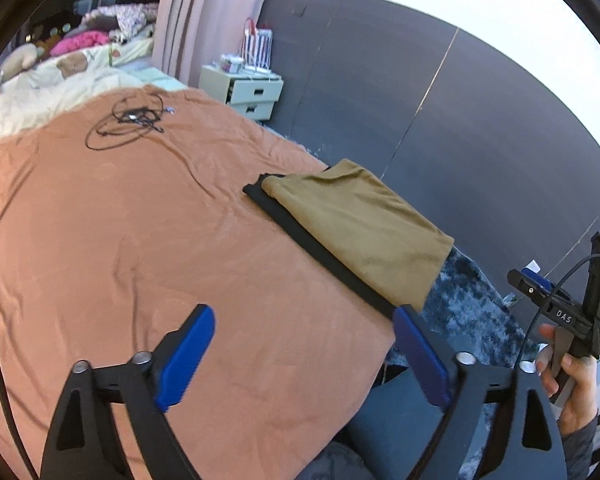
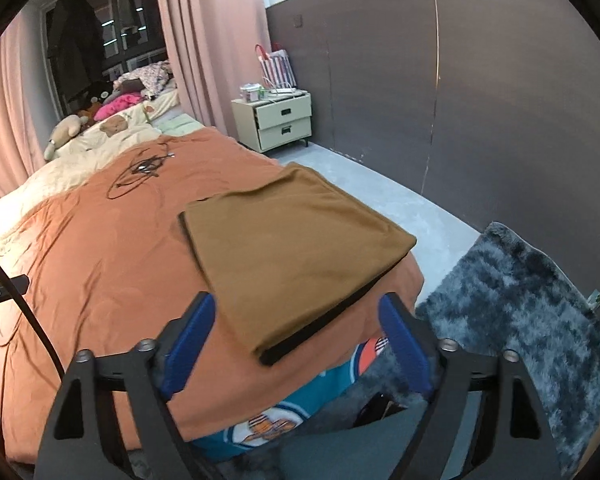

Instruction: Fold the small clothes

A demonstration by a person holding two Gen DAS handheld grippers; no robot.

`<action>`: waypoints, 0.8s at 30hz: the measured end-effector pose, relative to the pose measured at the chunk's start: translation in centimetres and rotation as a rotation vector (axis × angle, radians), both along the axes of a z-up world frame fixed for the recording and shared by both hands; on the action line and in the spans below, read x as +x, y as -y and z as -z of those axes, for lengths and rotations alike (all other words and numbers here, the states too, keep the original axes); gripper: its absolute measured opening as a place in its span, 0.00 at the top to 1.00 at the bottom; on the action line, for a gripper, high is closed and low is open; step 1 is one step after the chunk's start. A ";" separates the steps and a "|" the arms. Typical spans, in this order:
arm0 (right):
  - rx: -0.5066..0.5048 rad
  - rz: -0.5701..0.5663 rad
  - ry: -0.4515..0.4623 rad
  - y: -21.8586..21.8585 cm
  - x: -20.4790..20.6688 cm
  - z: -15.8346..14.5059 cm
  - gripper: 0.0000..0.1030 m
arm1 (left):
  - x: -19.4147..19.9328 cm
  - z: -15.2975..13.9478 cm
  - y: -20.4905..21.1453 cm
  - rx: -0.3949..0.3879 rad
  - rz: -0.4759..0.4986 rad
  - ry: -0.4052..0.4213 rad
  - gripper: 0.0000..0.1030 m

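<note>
Both claws stand released with nothing between their blue pads: the left gripper hangs over bare bedspread, the right gripper just short of the stack. On the orange bedspread, a tan folded garment lies flat on a black folded garment, at one o'clock from the left claw and twelve from the right. Folding looks finished for these two. No loose clothing shows elsewhere; only a tangled cable lies at eleven o'clock.
</note>
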State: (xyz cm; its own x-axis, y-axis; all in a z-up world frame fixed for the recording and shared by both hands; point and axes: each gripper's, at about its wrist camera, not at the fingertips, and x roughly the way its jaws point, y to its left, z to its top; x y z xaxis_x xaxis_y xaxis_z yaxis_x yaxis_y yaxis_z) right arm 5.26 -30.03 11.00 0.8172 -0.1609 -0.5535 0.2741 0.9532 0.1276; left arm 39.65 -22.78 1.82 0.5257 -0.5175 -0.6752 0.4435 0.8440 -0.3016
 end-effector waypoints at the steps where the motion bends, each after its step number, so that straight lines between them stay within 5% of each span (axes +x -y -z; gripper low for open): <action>1: 0.003 -0.004 0.006 -0.3 -0.6 0.5 0.17 | -0.7 -0.2 -0.5 0.003 -0.002 0.013 0.04; 5: 0.002 -0.025 0.037 -2.6 -4.0 0.9 0.00 | -4.1 -1.0 -2.9 0.006 -0.021 0.058 0.01; 24: 0.004 -0.073 0.092 -8.2 -15.1 4.2 0.00 | -19.6 -0.5 -12.2 0.032 -0.188 0.184 0.01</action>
